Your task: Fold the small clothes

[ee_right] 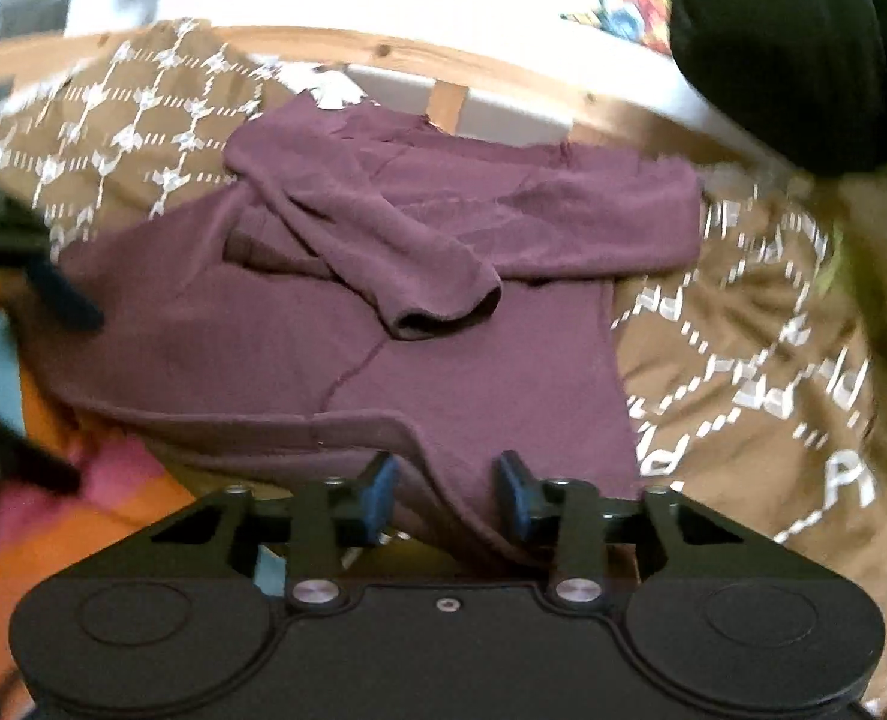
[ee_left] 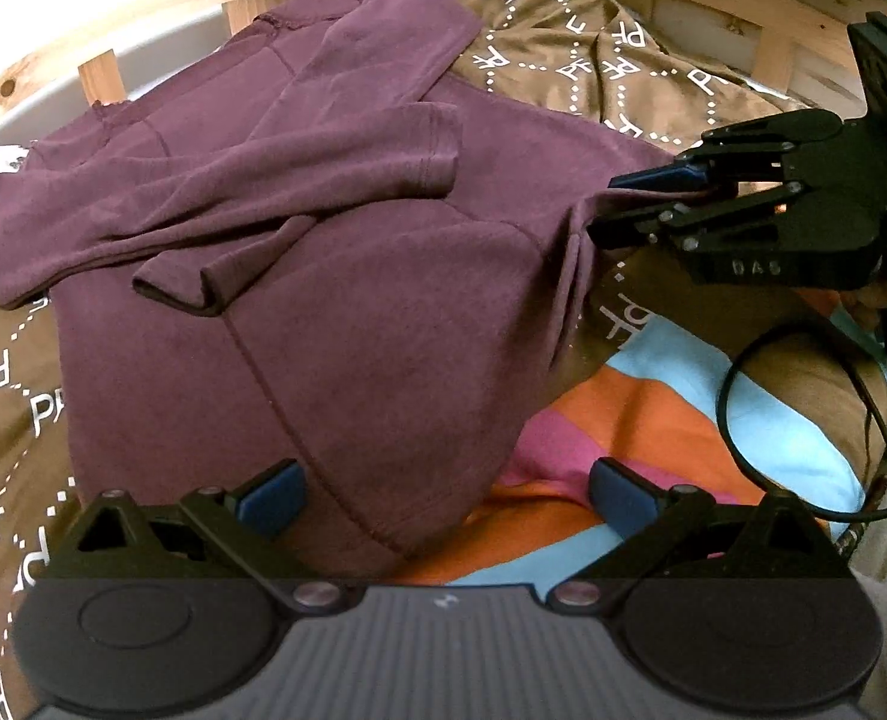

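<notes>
A maroon long-sleeved top [ee_left: 323, 276] lies on a brown bedspread [ee_left: 593, 60] printed "PF"; the right gripper [ee_left: 608, 207], marked "DAS", pinches its hem; the left gripper [ee_left: 443, 498] stands released.

The maroon long-sleeved top [ee_left: 335, 300] lay spread on the brown patterned bedspread [ee_left: 593, 60], its neck end toward the wooden rail along the far edge of the bed. Both sleeves were folded in across the chest, one cuff [ee_right: 443, 306] lying open near the middle of the body. A raised seam ran down the body. The hem corner nearest the right side was lifted and creased.
</notes>
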A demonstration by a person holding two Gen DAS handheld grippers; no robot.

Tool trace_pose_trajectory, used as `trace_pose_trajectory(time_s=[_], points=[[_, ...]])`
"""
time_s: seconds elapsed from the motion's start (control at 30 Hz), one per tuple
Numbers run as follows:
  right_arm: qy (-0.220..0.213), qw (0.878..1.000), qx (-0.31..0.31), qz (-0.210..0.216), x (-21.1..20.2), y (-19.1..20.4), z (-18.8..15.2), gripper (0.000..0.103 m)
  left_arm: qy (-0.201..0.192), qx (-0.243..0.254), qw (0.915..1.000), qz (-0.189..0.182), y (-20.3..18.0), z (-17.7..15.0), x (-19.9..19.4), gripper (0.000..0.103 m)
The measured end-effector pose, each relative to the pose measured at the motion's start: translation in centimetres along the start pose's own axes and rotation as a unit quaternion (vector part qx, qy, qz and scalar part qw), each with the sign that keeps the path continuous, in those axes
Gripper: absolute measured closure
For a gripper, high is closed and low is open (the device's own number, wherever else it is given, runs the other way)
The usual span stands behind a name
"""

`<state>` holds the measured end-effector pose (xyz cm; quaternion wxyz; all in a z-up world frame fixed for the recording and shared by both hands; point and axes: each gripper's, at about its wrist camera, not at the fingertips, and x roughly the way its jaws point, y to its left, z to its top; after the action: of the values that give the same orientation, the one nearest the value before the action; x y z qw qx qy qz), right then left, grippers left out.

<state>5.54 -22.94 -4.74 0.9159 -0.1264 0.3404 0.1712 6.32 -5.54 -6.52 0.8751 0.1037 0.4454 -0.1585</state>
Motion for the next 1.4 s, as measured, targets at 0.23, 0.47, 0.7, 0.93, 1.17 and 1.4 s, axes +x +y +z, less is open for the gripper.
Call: trace_pose_trajectory(time_s=[0.23,0.47,0.7,0.93,1.17,1.4], points=[[0.000,0.994,0.102,0.034,0.1,-1.9,0.2,0.080,-0.001,0.000,0.9998,0.018,-0.2,0.0,0.8,0.000],[-0.004,0.981,0.185,0.059,0.4,-3.9,0.2,0.088,0.005,0.009,0.9979,0.065,-0.4,0.7,2.2,0.000],[-0.006,0.980,0.189,0.059,0.3,-4.0,0.0,0.088,-0.005,0.029,0.9935,0.110,-1.1,1.8,2.8,0.003],[-0.002,0.990,0.131,0.042,-0.1,-2.8,0.1,0.072,-0.049,0.070,0.9881,0.128,-2.1,2.0,1.3,0.029],[-0.021,0.997,0.052,0.049,-1.2,-1.1,0.5,0.028,-0.063,0.022,0.9900,0.124,0.3,4.0,0.8,0.036],[-0.011,0.997,-0.079,0.013,-0.7,1.8,-0.2,0.023,-0.061,-0.005,0.9899,0.127,2.3,5.7,1.5,0.040]])
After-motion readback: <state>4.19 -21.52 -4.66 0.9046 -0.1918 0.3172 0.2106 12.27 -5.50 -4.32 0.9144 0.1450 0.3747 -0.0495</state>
